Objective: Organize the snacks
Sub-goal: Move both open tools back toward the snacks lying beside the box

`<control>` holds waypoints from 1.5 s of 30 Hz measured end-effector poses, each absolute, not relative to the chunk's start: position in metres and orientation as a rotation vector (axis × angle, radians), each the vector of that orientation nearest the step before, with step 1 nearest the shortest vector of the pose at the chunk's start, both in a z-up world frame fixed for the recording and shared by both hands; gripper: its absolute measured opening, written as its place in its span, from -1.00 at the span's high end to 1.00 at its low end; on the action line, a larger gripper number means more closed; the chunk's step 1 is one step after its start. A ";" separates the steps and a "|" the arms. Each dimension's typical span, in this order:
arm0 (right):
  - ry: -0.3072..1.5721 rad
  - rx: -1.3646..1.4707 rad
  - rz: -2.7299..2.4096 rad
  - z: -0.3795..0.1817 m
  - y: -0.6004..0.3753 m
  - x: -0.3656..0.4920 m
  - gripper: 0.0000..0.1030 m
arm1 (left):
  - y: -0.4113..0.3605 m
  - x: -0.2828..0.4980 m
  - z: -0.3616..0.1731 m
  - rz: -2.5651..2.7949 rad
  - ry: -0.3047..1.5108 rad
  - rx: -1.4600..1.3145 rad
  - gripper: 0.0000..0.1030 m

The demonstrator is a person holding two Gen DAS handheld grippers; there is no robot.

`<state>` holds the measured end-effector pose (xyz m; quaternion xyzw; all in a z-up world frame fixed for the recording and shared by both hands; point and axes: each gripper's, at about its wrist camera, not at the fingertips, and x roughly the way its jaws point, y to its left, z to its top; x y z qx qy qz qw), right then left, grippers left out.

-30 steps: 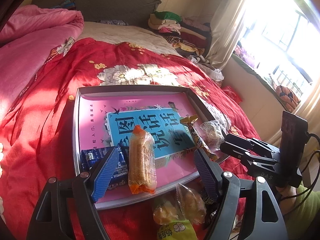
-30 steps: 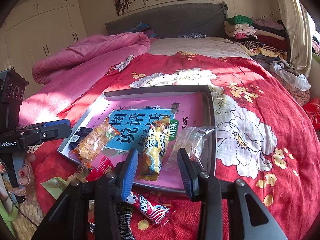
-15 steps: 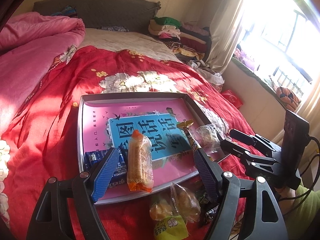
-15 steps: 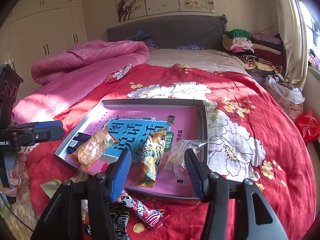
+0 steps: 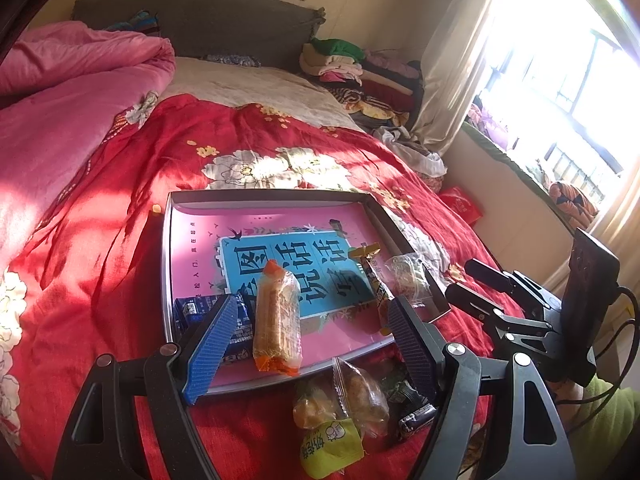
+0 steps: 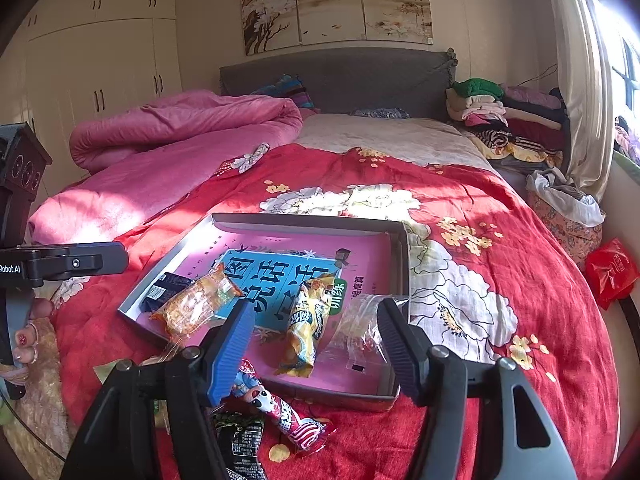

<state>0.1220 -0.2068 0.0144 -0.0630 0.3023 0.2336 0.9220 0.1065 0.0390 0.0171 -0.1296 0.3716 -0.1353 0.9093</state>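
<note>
A grey tray (image 5: 166, 264) with a pink and blue lining lies on the red bedspread; it also shows in the right wrist view (image 6: 402, 260). In it lie an orange cracker pack (image 5: 276, 316) (image 6: 194, 304), a dark blue pack (image 5: 192, 310), a yellow bar (image 6: 306, 328) and a clear bag (image 6: 356, 332). Loose snacks lie in front of the tray: clear packs of yellow cakes (image 5: 344, 396), a green-yellow pack (image 5: 330, 450), a red-pink bar (image 6: 280, 412) and a dark pack (image 6: 240, 440). My left gripper (image 5: 310, 348) and right gripper (image 6: 316, 348) are open and empty, above the tray's near edge.
A pink quilt (image 6: 180, 128) is heaped at the back left. Folded clothes (image 6: 504, 116) are stacked by the headboard at the right. A red bag (image 6: 610, 272) lies off the bed's right side. A window and curtain (image 5: 452, 80) are at the right.
Both grippers have drawn back and tilted up from the tray, so it sits farther away and more of the loose snacks in front of it show. No snack has moved.
</note>
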 end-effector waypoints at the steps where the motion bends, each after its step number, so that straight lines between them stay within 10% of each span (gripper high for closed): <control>1: 0.621 -0.131 0.481 0.015 -0.207 0.122 -0.27 | 0.039 0.106 0.018 -0.276 0.767 -0.261 -0.53; 45: 0.675 -0.184 0.564 0.011 -0.197 0.096 -0.29 | 0.017 0.075 0.003 -0.322 0.891 -0.206 -0.53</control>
